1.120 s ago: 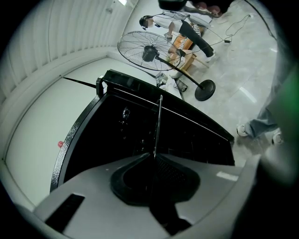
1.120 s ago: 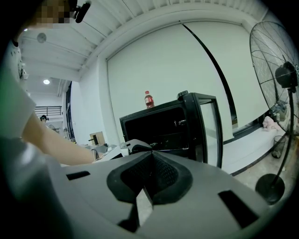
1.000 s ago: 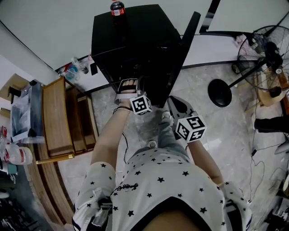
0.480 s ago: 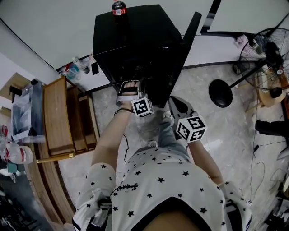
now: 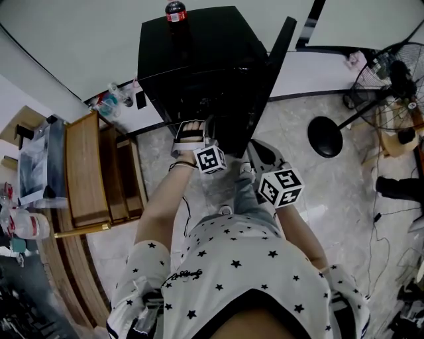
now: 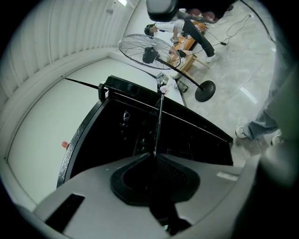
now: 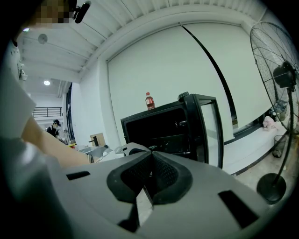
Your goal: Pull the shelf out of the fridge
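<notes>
The black fridge (image 5: 199, 59) stands on the floor with its door (image 5: 275, 63) swung open to the right. My left gripper (image 5: 192, 127) reaches into the opening at the fridge's front edge. In the left gripper view the thin shelf (image 6: 158, 123) shows edge-on as a narrow line that runs from the dark interior into my left gripper (image 6: 153, 155), which is shut on its front edge. My right gripper (image 5: 260, 152) hangs back from the fridge, to the right of the left one, shut with nothing in it (image 7: 150, 155). In the head view the shelf is lost in the dark interior.
A cola bottle (image 5: 174, 10) stands on top of the fridge. A standing fan (image 5: 387, 73) with a round base (image 5: 324, 136) is on the right. Low wooden furniture (image 5: 83, 169) lies to the left. The person's legs and shoes (image 5: 225, 210) are just below the grippers.
</notes>
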A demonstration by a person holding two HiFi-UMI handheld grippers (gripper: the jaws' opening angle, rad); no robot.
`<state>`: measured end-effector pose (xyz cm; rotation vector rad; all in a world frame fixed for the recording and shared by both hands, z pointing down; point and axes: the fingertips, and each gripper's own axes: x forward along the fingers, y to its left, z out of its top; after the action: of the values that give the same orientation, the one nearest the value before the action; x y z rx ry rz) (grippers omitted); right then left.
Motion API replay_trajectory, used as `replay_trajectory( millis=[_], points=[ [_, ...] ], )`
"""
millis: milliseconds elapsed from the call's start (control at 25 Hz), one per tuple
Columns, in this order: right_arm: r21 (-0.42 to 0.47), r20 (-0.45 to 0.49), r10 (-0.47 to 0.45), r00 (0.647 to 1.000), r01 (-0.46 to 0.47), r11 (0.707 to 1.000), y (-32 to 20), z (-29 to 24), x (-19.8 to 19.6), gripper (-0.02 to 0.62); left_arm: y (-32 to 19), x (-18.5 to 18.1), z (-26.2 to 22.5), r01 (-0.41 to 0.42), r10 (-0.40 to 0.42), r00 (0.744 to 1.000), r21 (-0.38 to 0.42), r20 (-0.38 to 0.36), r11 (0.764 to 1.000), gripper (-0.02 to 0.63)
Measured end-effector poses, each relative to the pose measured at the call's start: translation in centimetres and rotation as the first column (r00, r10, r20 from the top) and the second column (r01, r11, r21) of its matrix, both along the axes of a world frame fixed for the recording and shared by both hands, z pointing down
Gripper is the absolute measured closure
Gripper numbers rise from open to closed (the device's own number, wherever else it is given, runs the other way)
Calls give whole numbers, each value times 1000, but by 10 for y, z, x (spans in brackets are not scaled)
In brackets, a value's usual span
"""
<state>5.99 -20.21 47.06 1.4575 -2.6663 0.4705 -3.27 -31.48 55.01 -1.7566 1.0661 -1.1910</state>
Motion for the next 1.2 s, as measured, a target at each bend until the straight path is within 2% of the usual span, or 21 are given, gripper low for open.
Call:
replay_trajectory(
  millis=[520, 1200],
  points=[
    [6, 4, 1, 1000, -1, 1000, -2, -2, -1, 601, 1, 2, 0, -14, 14, 1000, 3, -1, 1000, 561],
    [27, -35, -4, 999, 5, 1000, -2, -6, -1, 603, 1, 0, -2, -19, 19, 1000, 12, 5, 1000, 561]
  ],
)
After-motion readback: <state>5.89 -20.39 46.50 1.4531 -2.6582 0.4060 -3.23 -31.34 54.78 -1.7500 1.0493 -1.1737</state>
